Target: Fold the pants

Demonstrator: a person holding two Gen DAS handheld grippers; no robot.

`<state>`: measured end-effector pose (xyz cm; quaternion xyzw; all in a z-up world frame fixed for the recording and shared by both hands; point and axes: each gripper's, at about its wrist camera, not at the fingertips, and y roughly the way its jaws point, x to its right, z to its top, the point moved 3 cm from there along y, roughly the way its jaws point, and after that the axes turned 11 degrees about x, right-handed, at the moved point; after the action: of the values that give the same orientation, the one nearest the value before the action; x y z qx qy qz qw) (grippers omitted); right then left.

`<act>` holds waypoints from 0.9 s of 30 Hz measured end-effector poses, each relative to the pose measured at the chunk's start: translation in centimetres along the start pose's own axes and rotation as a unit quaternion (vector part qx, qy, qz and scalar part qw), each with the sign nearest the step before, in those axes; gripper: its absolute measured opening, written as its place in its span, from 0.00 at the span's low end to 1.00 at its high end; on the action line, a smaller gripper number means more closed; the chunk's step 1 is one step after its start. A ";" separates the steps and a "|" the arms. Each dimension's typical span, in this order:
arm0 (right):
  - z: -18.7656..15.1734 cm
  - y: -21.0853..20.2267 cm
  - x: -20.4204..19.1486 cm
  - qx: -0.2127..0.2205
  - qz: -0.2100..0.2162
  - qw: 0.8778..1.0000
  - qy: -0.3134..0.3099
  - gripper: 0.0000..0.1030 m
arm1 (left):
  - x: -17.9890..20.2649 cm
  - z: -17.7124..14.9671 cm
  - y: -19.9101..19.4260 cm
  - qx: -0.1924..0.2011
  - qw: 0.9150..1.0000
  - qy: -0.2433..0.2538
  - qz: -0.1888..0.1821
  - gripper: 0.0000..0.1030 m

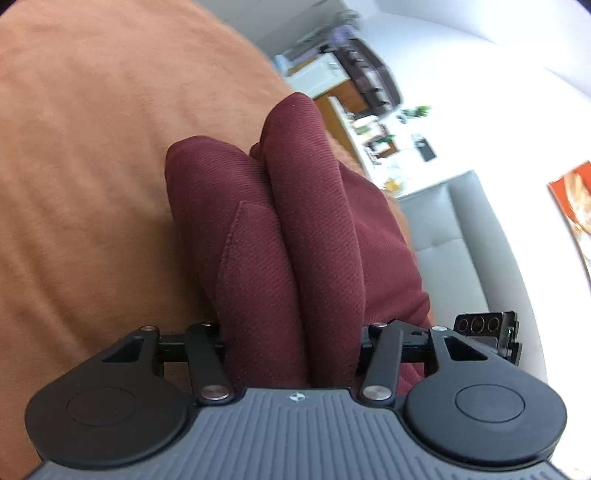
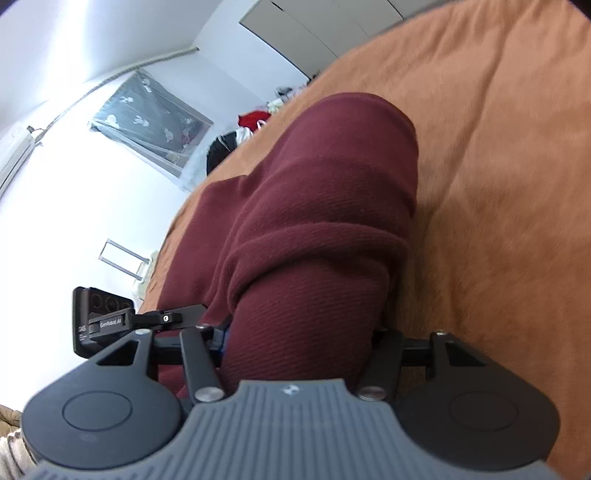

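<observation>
Dark maroon ribbed pants (image 1: 288, 221) lie bunched in thick folds on an orange-brown bed cover (image 1: 92, 147). In the left wrist view a thick bundle of the cloth fills the gap of my left gripper (image 1: 291, 332), which is shut on it; the fingertips are hidden under the fabric. In the right wrist view the pants (image 2: 314, 203) rise as a rolled, creased mass from my right gripper (image 2: 299, 332), also shut on a wad of the cloth, fingertips covered. The orange-brown cover (image 2: 498, 184) spreads to the right of it.
A grey sofa (image 1: 454, 240), a cluttered white shelf (image 1: 380, 136) and a dark dresser (image 1: 369, 77) stand beyond the bed's edge. On the other side are a window (image 2: 155, 122), a pile of clothes (image 2: 251, 125) and white wardrobe doors (image 2: 314, 22).
</observation>
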<state>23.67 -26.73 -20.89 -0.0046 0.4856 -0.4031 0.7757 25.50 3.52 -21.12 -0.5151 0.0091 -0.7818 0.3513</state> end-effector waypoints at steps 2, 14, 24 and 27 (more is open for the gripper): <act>1.1 -1.8 0.1 0.012 0.000 1.000 -0.004 0.51 | 1.6 0.0 1.4 0.001 1.000 -0.004 -0.015 0.57; 7.5 -13.1 8.9 0.037 -0.102 0.994 -0.002 0.52 | 5.5 -3.7 15.6 -0.056 0.997 -0.004 -0.044 0.58; 6.3 -12.6 14.8 0.048 -0.100 0.994 0.019 0.73 | 3.7 -5.1 18.2 -0.038 0.998 -0.012 -0.047 0.90; 6.3 -12.4 13.7 0.037 -0.139 0.989 -0.021 0.93 | 4.8 -4.5 17.2 -0.050 0.999 0.005 -0.008 0.99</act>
<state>23.55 -46.12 -22.87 -0.0516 0.4489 -0.5244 0.7217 30.06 -13.65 -25.87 -0.5285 0.0460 -0.7853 0.3190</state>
